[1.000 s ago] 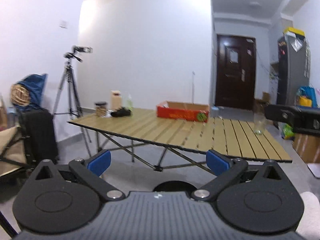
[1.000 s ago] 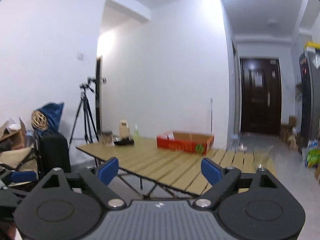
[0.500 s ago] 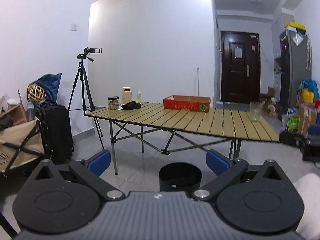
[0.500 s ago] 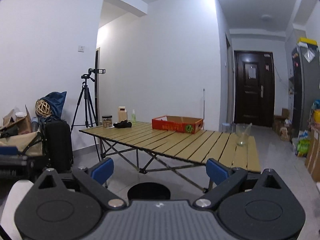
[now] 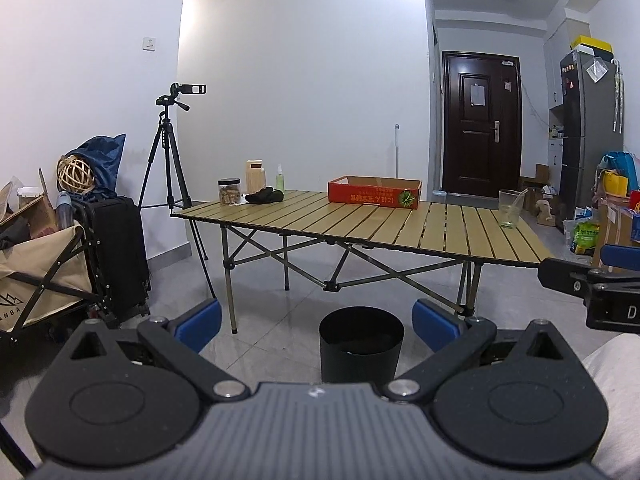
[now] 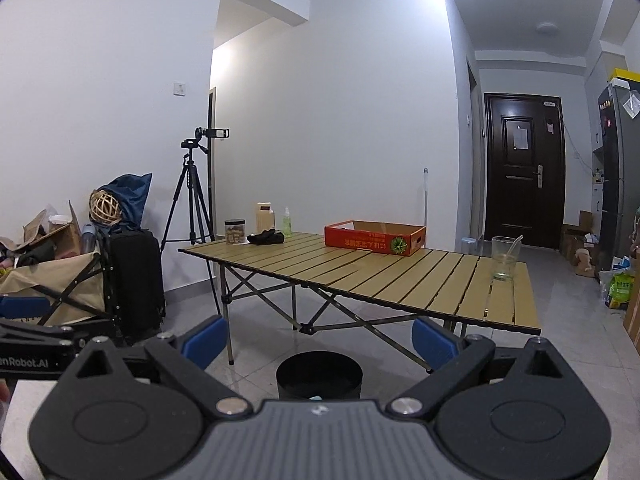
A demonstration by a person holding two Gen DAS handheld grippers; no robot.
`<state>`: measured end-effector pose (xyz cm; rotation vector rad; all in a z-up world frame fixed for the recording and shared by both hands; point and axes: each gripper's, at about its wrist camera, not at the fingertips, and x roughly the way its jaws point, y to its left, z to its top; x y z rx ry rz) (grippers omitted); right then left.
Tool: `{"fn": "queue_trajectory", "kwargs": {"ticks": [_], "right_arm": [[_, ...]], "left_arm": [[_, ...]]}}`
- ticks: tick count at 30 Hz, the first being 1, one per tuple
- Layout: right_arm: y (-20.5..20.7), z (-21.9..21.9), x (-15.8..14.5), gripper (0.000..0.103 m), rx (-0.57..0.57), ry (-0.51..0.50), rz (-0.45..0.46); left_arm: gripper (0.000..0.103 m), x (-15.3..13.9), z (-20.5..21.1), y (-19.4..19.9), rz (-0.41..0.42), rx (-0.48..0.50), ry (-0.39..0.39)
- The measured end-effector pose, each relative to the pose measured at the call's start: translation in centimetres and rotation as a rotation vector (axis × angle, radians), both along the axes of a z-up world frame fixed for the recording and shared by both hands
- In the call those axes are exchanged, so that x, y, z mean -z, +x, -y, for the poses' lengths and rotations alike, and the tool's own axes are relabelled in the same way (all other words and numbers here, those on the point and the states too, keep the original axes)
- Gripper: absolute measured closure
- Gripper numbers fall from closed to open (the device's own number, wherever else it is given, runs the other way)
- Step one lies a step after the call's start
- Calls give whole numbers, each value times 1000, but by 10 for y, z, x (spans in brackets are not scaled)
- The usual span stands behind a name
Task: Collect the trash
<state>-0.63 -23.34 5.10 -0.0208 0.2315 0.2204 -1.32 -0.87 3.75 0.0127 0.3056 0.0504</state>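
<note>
A black round trash bin (image 5: 361,340) stands on the tiled floor in front of a folding slatted table (image 5: 360,224); it also shows in the right wrist view (image 6: 319,374), with a small pale scrap inside. My left gripper (image 5: 316,322) is open and empty, held back from the bin. My right gripper (image 6: 318,340) is open and empty, also short of the bin. On the table are a red cardboard tray (image 5: 374,192), a clear cup with a straw (image 5: 510,208), a black crumpled thing (image 5: 264,197), a jar (image 5: 229,191), a spray bottle (image 5: 280,179) and a tan box (image 5: 256,174).
A tripod with a camera (image 5: 172,152) stands left of the table. A black suitcase (image 5: 116,252) and a folding wagon (image 5: 36,272) fill the left side. A dark door (image 5: 480,128), a fridge (image 5: 588,132) and bags are at the right.
Both grippers have pulled back from the table and dropped lower. The table now looks farther off and the black bin has come into view on the floor.
</note>
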Motion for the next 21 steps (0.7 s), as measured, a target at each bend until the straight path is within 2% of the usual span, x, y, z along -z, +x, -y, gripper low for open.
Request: {"fn": "queue_trajectory", "kwargs": {"ticks": [21], "right_arm": [[1,-2,3,4,-45,-12,-11]], "left_arm": [[0,-2,-1,-6,13,0,6]]}}
